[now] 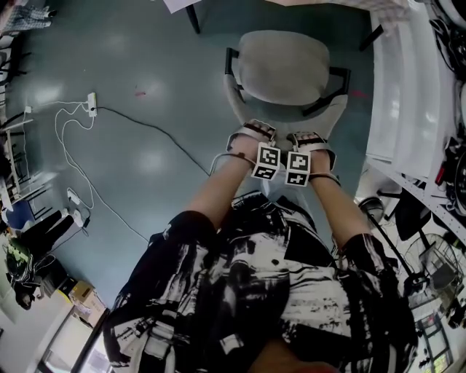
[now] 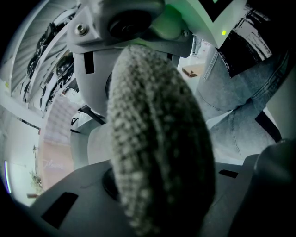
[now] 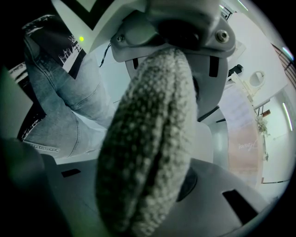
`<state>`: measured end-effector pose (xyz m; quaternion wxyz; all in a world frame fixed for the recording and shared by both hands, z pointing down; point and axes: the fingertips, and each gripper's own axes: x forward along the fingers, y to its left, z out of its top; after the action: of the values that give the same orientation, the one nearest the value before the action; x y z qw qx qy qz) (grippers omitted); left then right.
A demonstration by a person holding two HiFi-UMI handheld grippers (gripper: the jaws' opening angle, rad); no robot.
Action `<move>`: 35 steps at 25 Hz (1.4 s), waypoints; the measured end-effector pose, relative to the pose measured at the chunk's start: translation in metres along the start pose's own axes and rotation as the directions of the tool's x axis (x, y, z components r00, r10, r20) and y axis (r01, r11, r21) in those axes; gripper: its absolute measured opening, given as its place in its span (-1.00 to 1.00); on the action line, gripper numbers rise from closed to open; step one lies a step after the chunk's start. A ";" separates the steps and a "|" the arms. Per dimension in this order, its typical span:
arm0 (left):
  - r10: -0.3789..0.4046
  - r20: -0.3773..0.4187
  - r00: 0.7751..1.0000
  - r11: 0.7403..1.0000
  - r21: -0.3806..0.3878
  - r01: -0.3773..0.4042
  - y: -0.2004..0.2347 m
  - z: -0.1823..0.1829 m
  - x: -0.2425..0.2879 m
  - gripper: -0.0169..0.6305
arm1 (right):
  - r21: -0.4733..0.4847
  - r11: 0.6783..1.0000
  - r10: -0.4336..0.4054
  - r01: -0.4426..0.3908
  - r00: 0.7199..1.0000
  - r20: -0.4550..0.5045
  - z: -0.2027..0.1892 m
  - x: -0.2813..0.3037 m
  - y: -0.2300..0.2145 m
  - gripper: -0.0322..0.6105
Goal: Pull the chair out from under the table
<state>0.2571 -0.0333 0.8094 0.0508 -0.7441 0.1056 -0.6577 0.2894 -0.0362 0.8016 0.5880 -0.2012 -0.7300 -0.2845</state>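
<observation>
On the left of the head view a white cable [image 1: 145,127] runs over the bare floor from a power strip [image 1: 92,103], well apart from the work. Next comes the left gripper [image 1: 251,132], pointing steeply down, and just beside it the right gripper [image 1: 309,140]. Both sit on the top edge of the backrest [image 2: 159,139] of the chair [image 1: 284,69]. Each gripper view shows the rough fabric edge filling the space between the two jaws, so the fingers of both pinch this padded rim and are not pressed together. I think the two grips are placed side by side in the middle of the rim so that the pull stays straight and the chair does not turn. The seat is seen whole, just below the white table edge [image 1: 178,4] at the top of the view, so the chair seems already mostly free of the table. On the right stands white shelving [image 1: 393,95], near the armrest, which leaves little room on that side.
</observation>
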 end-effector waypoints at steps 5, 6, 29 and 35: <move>-0.003 -0.001 1.000 1.000 0.004 0.003 -0.001 0.000 0.001 -0.58 | -0.004 1.000 0.001 -0.001 1.000 0.005 0.001 0.002 0.002 -0.55; -0.003 0.000 1.000 1.000 -0.002 0.003 -0.002 0.000 0.002 -0.54 | -0.004 1.000 -0.003 0.003 1.000 0.006 0.001 0.002 0.002 -0.51; 0.514 0.434 0.740 0.714 -0.694 -0.089 0.175 -0.015 -0.315 -0.65 | 0.679 0.706 -0.642 0.200 0.585 0.495 0.021 -0.339 -0.183 -0.50; 0.803 0.450 0.390 0.511 -0.857 -0.065 0.253 -0.030 -0.470 -0.82 | 0.822 0.545 -0.816 0.167 0.333 0.473 0.012 -0.464 -0.254 -0.64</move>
<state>0.1511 -0.1724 0.3036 -0.0137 -0.8415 0.5343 -0.0787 0.2261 -0.2018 0.3033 0.0649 0.1601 -0.9831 -0.0603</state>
